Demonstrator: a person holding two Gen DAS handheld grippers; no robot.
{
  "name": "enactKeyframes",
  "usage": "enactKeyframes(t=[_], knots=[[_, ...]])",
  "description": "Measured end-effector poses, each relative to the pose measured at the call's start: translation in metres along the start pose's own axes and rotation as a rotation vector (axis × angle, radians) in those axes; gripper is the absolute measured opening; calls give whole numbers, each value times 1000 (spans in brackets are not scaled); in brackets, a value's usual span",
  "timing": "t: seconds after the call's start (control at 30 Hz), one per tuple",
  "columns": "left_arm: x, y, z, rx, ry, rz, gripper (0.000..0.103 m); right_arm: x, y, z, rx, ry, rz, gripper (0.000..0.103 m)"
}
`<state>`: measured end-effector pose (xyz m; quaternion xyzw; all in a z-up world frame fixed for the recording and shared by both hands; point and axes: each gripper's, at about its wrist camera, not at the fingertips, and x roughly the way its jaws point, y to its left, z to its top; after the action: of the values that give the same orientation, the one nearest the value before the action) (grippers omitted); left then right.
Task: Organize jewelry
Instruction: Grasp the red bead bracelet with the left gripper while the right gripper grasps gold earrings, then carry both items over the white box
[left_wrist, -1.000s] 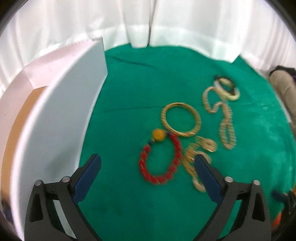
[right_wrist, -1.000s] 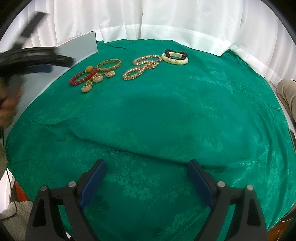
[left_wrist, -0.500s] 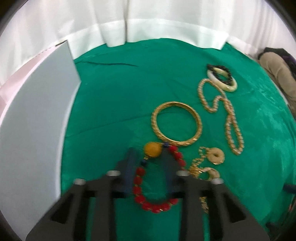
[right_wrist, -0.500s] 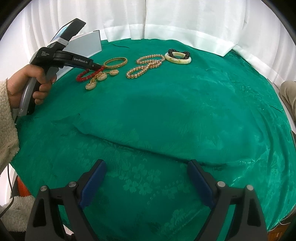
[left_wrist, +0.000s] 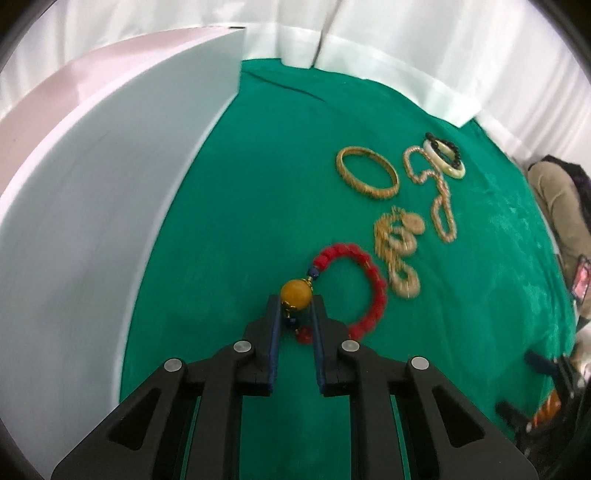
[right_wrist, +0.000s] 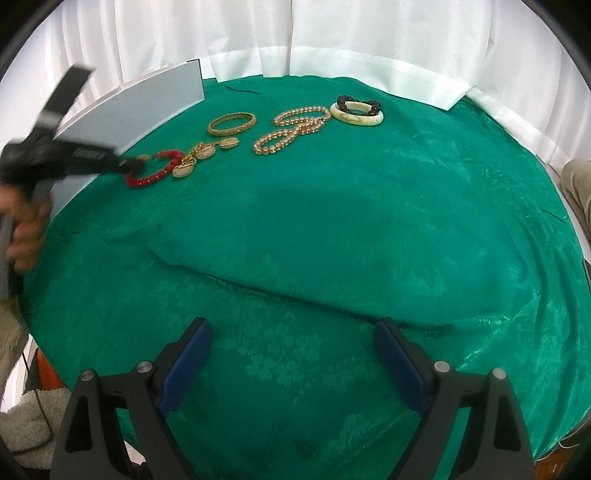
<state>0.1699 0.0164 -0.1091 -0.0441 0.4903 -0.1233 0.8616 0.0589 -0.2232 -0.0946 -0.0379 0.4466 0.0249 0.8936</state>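
Jaws of the left gripper (left_wrist: 294, 306) had just closed on the red bracelet (left_wrist: 369, 280) at its yellow bead, on green cloth (left_wrist: 258, 206). The right gripper (right_wrist: 291, 354) stood wide, empty. Farther off lay a gold bangle (left_wrist: 367, 177).

Both wrist views look steeply down, sharing the jewelry row (right_wrist: 295, 122).

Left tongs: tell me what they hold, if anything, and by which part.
The left tongs grip the red beaded bracelet at its large amber bead and the small beads beside it. The right tongs are open, empty.
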Motion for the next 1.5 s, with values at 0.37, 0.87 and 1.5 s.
enactKeyframes(t=[0.37, 0.87, 1.5], knots=[[-5, -2, -11, 65, -49, 56, 23, -8, -12, 87, 71, -1, 214, 89], [-7, 3, -13, 64, -69, 62, 16, 108, 111, 175, -274, 100, 221, 40], [-109, -16, -10, -17, -164, -131, 15, -39, 33, 187, -2, -52, 508, 10]])
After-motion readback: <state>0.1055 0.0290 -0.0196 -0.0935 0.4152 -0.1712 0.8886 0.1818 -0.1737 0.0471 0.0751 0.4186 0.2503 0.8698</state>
